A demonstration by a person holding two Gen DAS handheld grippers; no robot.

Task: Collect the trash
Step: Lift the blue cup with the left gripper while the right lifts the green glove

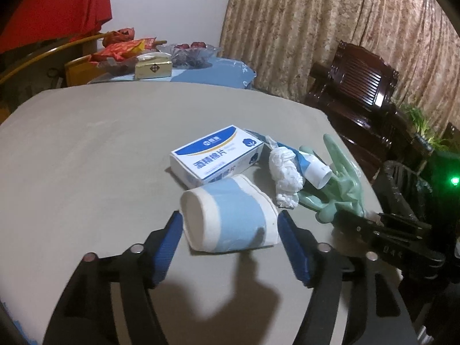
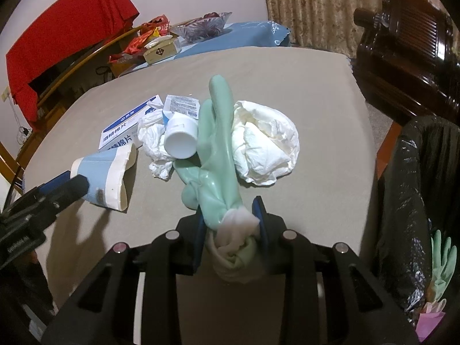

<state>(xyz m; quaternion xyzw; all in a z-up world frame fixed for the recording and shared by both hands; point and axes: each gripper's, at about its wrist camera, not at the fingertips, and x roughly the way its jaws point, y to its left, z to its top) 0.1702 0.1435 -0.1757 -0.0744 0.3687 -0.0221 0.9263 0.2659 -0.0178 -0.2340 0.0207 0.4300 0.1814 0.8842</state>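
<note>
A white paper cup with a blue band [image 1: 230, 215] [image 2: 103, 178] lies on its side on the grey table [image 1: 86, 158]. My left gripper [image 1: 230, 218] is open, its blue fingertips [image 1: 175, 224] close on either side of the cup; no squeeze shows. My right gripper [image 2: 230, 215] [image 1: 349, 218] is shut on the white-lined cuff of a green rubber glove [image 2: 215, 132] [image 1: 348, 192], which stretches away over the table. Beside the glove lie a crumpled tissue [image 1: 284, 172] [image 2: 152, 141], a small white tube [image 1: 316, 172] [image 2: 181, 141] and a large crumpled white paper [image 2: 264, 143].
A blue and white box of cotton pads [image 1: 217, 155] [image 2: 120, 129] lies behind the cup. A bin lined with a black bag [image 2: 417, 201] [image 1: 402, 184] stands off the table's right edge, another green glove [image 2: 442, 261] in it. A dark wooden chair [image 1: 359, 86] stands beyond.
</note>
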